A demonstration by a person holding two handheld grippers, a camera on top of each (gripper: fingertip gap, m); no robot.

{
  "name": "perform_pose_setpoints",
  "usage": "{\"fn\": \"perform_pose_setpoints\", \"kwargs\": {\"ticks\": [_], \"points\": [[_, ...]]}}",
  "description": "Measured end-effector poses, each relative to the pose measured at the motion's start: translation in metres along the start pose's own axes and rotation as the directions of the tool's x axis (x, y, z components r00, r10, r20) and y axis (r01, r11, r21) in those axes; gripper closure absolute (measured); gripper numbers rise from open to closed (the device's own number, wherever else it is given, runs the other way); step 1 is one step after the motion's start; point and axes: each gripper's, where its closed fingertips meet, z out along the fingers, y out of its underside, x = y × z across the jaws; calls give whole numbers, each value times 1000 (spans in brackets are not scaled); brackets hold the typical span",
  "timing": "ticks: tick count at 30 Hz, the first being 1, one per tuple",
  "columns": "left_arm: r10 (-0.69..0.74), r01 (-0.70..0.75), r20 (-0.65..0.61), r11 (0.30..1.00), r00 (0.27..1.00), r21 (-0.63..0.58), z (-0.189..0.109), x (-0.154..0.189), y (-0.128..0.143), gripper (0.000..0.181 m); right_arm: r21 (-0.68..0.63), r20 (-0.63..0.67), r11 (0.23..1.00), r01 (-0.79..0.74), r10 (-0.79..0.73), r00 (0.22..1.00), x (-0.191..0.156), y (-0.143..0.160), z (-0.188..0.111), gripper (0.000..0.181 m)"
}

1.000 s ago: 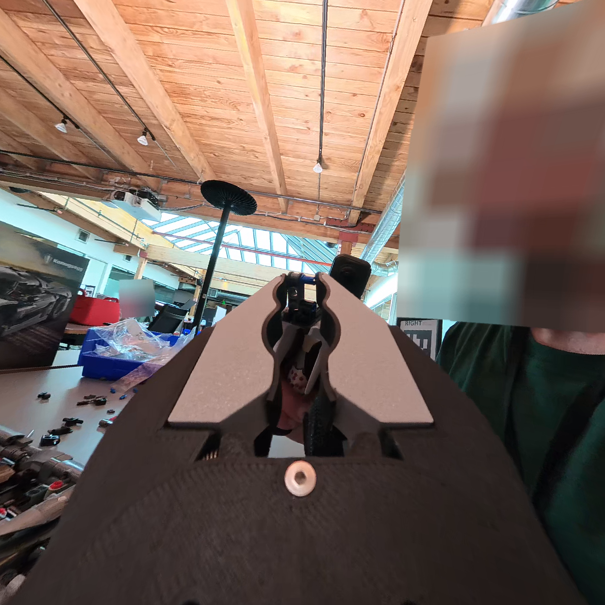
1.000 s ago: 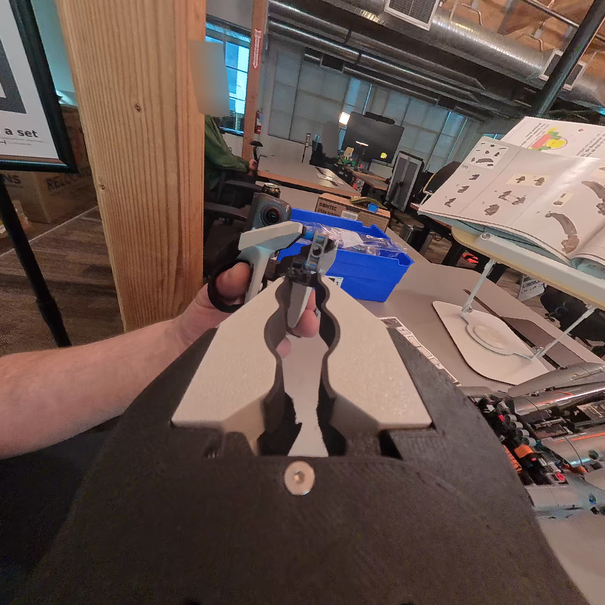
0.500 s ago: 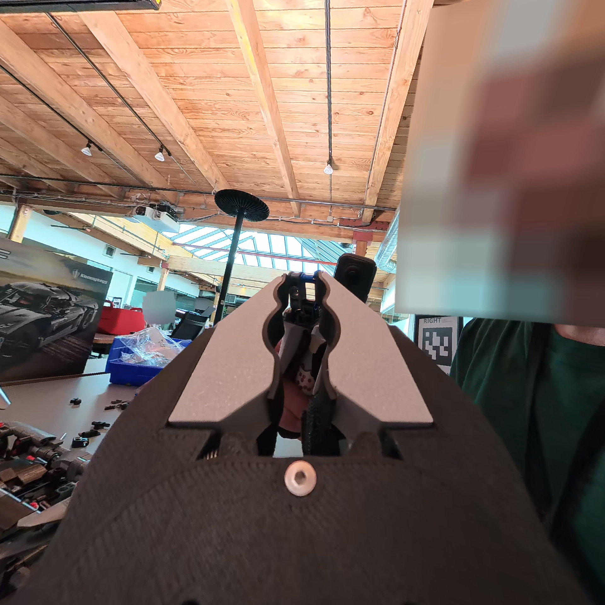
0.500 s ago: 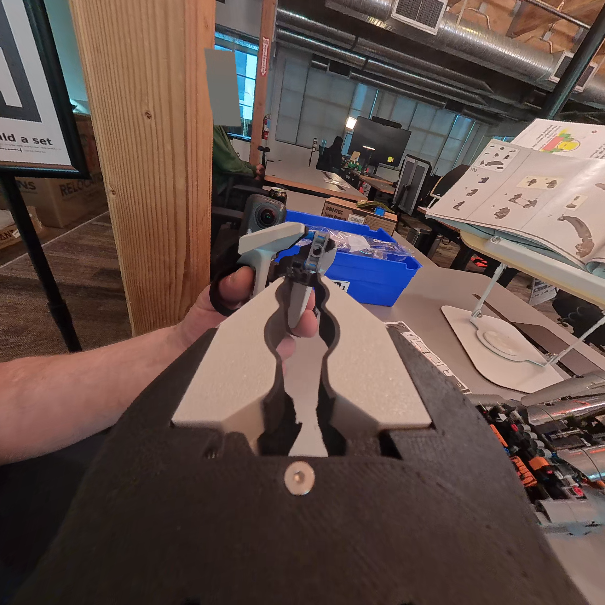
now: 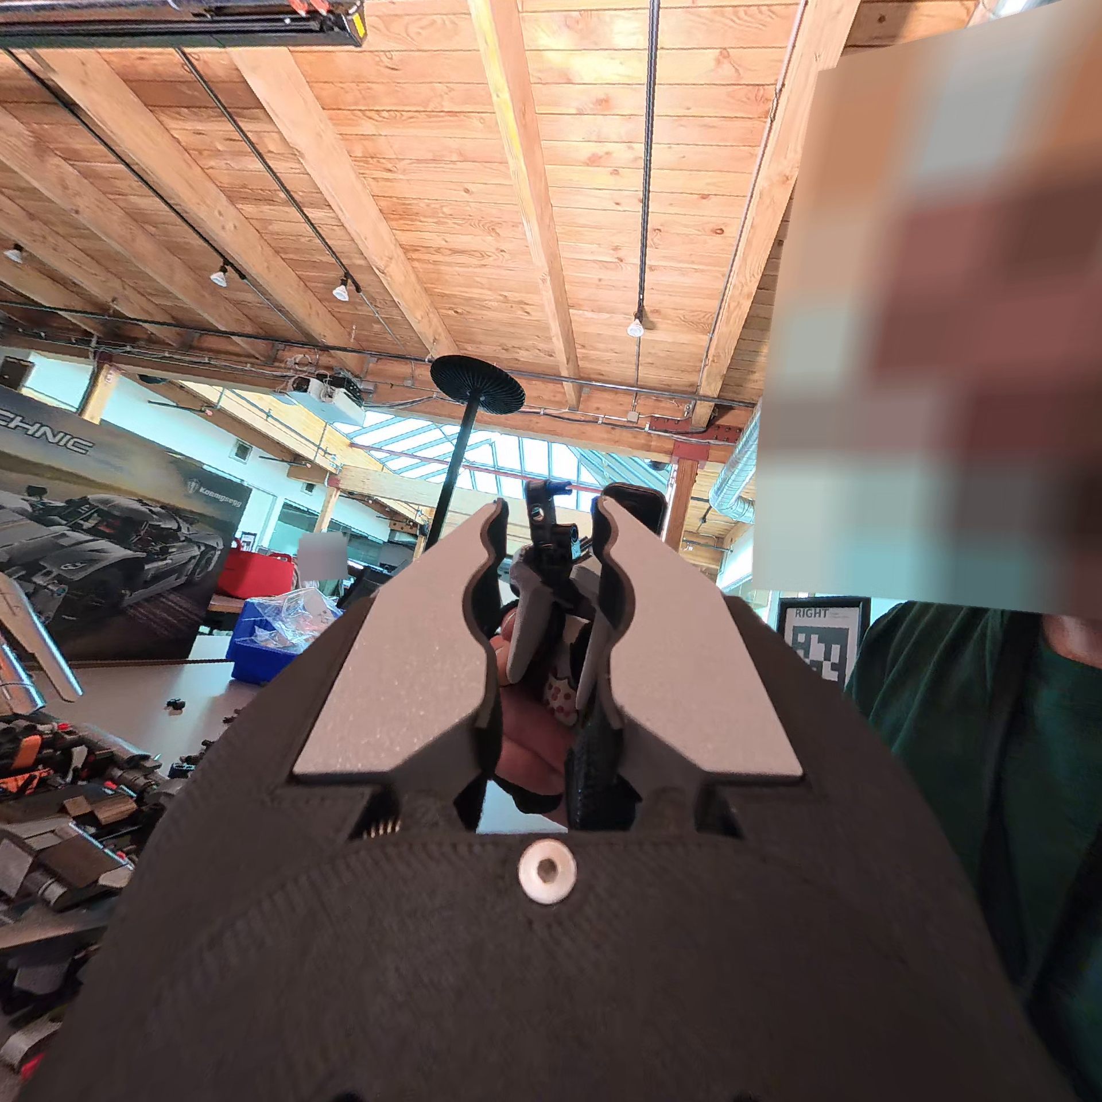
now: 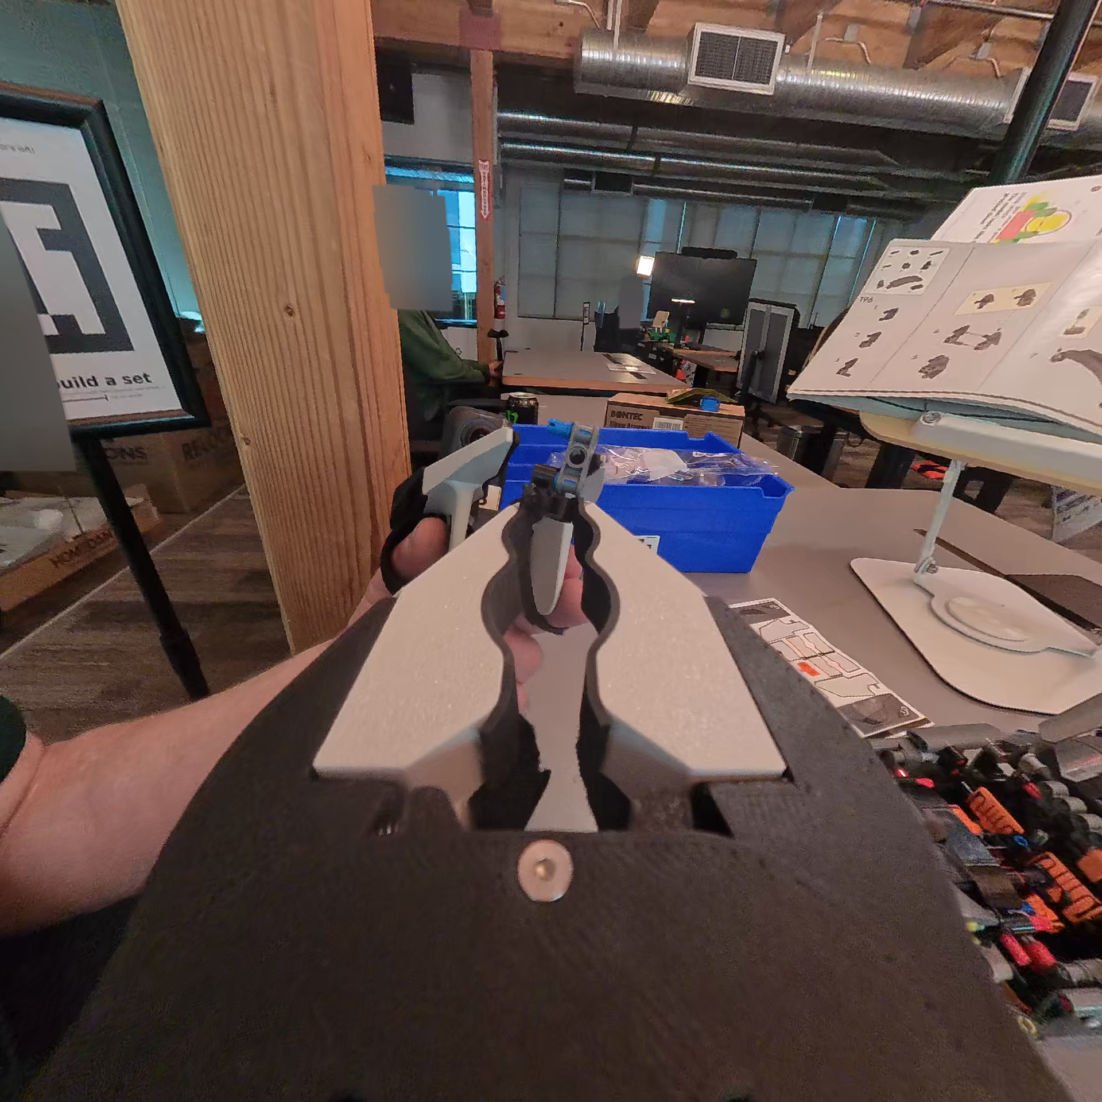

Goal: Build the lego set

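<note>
A small lego assembly, a grey beam with a blue pin on a black part, is held in the air by my right gripper, which is shut on its black base. In the left wrist view the same assembly stands between the fingers of my left gripper, which is open, its tips apart and clear of the piece. The right gripper's grey fingers show just beyond it. The two grippers face each other closely. The left gripper's fingers show spread in the right wrist view.
A blue bin with plastic bags stands on the grey table. An open instruction booklet sits on a white stand. The partly built lego car lies at the right. A wooden post stands left. The set's box stands behind. Only a small space, under 4 cm, lies between the two pairs of fingers.
My left gripper has opened and let go of the lego assembly. The right gripper still holds it. Both views have shifted slightly.
</note>
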Motion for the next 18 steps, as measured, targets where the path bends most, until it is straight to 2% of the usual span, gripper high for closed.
{"fn": "perform_pose_setpoints", "kwargs": {"ticks": [9,18], "points": [[35,-35,10,998,999,-58,7,0,12,165,6,36,999,-52,52,998,-2,4,1,169],[47,-46,5,997,999,-69,9,2,16,167,11,64,997,-80,79,995,-4,6,0,169]]}}
